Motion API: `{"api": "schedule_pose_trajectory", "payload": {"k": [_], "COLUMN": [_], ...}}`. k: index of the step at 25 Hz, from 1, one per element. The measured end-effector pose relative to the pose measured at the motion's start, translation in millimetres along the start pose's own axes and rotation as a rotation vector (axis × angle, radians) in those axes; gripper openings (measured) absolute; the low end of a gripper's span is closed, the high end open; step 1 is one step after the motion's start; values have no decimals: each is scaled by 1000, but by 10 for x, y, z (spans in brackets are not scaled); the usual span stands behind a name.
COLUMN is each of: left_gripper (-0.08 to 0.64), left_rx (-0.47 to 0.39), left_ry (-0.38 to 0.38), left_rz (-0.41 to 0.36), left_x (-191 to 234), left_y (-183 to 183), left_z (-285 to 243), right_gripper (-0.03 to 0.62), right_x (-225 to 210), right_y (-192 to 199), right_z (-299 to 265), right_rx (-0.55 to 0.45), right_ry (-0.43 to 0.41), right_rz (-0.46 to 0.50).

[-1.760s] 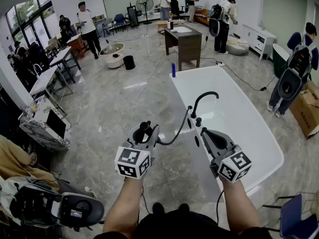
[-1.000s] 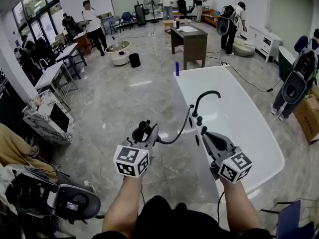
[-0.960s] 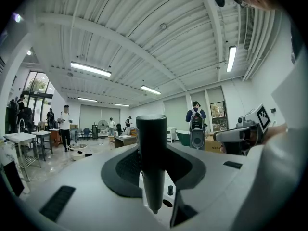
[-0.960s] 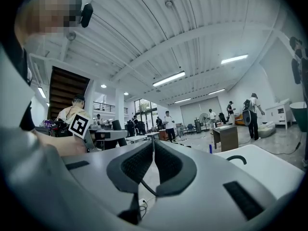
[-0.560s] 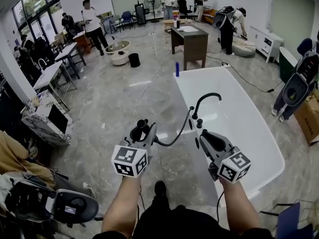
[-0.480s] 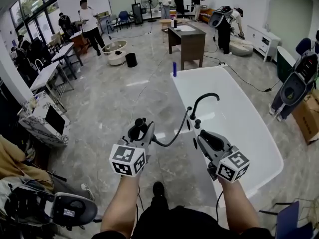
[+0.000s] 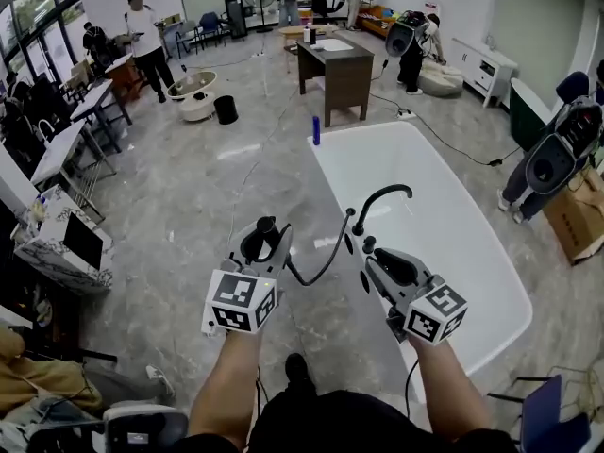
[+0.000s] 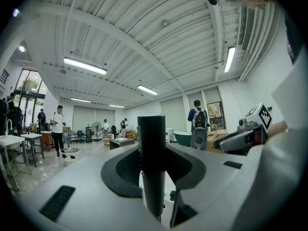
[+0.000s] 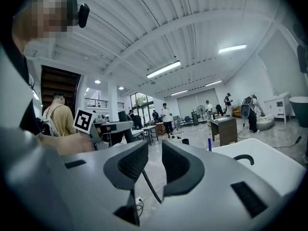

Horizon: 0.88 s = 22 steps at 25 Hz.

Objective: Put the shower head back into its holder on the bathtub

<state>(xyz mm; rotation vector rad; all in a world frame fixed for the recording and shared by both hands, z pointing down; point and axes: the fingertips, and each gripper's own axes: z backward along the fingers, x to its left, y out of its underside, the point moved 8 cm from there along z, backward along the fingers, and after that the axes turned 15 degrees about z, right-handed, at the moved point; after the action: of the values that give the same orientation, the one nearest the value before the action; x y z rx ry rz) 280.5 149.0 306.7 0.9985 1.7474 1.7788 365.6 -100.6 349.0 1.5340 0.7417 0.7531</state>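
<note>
Left gripper (image 7: 263,250) is out in front, pointing level, and it has the shower head (image 8: 151,162) clamped: the black handle stands upright right between the 2 jaws, pads pressed against it from both sides. In the head view the shower head sits over the grey marble floor (image 7: 189,206), left of the white bathtub (image 7: 326,182) and clear of its rim, so it is not in its holder. The black hose (image 7: 316,264) drops from it, sags in a loop and climbs to the tub's near rim.

Over to the right gripper (image 7: 370,259): it points level too, just beside the tub's left rim, close to the small black fittings (image 7: 367,244) under the curved black faucet (image 7: 377,199). Which of those fittings is the holder, I cannot tell. Its jaws have just been opening and now stand a little apart, with nothing pressed between the pads; the right gripper view only shows the thin hose through the gap, farther off and lower down.

The 2 grippers are side by side, well apart, the hose loop hanging between them. A blue bottle (image 7: 316,130) stands on the tub's far corner, and a brown desk (image 7: 332,69) sits beyond it.
</note>
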Motion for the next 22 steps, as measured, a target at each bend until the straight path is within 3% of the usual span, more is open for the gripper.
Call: {"api": "schedule_pose_trajectory", "payload": {"k": [10, 22], "left_gripper": [132, 132], "left_rx": [7, 20], "left_ry": [28, 43], "left_rz": [24, 33], "left_x": [597, 1235], "left_y": [-103, -106], "left_z": [-383, -336], "right_gripper": [109, 46], "right_x": [-167, 26], "right_y": [15, -18], "right_z": [-580, -1321], "right_rx": [42, 29], "right_ry": [32, 44], "right_rz": [-9, 14]}}
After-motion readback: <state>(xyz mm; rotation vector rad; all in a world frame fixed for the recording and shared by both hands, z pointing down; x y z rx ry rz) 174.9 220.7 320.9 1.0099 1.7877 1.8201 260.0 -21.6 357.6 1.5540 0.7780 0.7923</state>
